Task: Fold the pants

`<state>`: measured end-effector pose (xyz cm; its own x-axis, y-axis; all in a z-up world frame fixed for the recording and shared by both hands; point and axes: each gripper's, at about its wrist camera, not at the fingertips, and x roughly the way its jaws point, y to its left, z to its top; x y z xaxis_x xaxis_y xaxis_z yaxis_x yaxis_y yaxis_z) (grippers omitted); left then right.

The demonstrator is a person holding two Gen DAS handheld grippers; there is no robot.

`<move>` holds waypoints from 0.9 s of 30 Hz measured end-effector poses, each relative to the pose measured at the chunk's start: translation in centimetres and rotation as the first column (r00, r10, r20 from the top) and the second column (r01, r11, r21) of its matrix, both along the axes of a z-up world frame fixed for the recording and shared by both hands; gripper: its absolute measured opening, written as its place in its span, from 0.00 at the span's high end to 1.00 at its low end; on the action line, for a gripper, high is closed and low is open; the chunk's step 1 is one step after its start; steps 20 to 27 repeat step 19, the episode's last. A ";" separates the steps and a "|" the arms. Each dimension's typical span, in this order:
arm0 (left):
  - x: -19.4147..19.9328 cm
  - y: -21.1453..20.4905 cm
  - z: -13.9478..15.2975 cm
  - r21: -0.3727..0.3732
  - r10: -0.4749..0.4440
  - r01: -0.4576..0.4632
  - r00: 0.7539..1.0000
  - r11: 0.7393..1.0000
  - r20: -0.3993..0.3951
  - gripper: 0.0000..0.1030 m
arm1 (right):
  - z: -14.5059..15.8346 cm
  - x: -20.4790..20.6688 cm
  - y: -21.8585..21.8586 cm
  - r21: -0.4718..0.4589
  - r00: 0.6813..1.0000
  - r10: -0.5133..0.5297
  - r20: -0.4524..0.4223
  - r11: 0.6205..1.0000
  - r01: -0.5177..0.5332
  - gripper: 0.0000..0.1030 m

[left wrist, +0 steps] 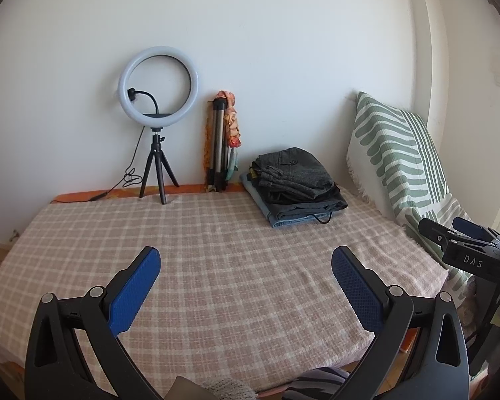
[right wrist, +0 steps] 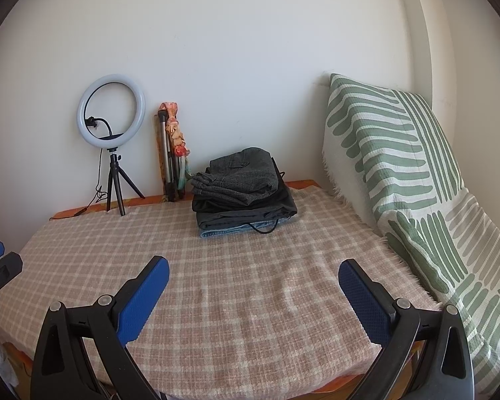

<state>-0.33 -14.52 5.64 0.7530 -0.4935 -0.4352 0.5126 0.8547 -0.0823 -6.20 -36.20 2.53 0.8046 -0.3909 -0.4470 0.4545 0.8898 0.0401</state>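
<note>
Left wrist view: left gripper (left wrist: 246, 260) held above checked blanket (left wrist: 196, 260) on bed, jaws spread wide, nothing between them. Right wrist view: right gripper (right wrist: 254, 271) in like posture, jaws equally wide, empty. Neither gripper touching any garment.

Task item: stack of folded pants (left wrist: 295, 186) at far side of bed, near wall, just beside patterned cushion (left wrist: 396, 163). Same stack (right wrist: 245, 191) confirmed in right wrist view. Layers counted: grey tweed pair on top, dark pair beneath, light denim pair at bottom; at least three, possibly a fourth dark layer, not separable with certainty. Black cord trailing from front edge of stack.

Step judged: between garments, or at finish. No unfolded pants visible on blanket in either view. Next move, if another pair remains, calls for fetching it from outside view and spreading it flat on open blanket area in front of stack; both grippers already opened for that pickup.

Other items counted: one ring light on small tripod (left wrist: 158, 116), one folded tripod with coloured scarf (left wrist: 221, 143) leaning against wall, one cushion, two grippers.
</note>
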 end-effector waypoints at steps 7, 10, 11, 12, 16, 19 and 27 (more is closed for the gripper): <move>0.4 0.2 -0.1 -0.011 0.015 -0.015 1.000 1.000 -0.007 0.01 | -0.1 0.1 0.0 0.001 1.000 0.001 -0.002 1.000 -0.001 0.00; 0.2 0.2 -0.1 -0.010 0.013 -0.013 1.000 1.000 0.005 0.01 | -0.4 0.1 -0.1 0.004 1.000 0.001 -0.004 1.000 -0.001 0.00; 0.1 0.2 -0.1 -0.008 0.010 -0.010 1.000 1.000 0.008 0.01 | -0.6 0.2 -0.1 0.006 1.000 0.002 -0.006 1.000 -0.002 0.00; 0.1 0.2 -0.2 -0.008 0.006 -0.005 1.000 1.000 0.012 0.01 | -0.6 0.2 -0.2 0.008 1.000 0.002 -0.006 1.000 -0.002 0.00; 0.1 0.1 -0.3 -0.009 0.002 -0.002 1.000 1.000 0.022 0.01 | -0.8 0.2 -0.3 0.008 1.000 0.003 -0.008 1.000 -0.003 0.00; 0.2 0.3 -0.4 -0.018 0.013 -0.012 1.000 1.000 0.024 0.01 | -0.8 0.2 -0.3 0.009 1.000 0.004 -0.010 1.000 -0.003 0.00; 0.2 0.3 -0.4 -0.018 0.013 -0.012 1.000 1.000 0.024 0.01 | -0.8 0.2 -0.3 0.009 1.000 0.004 -0.010 1.000 -0.003 0.00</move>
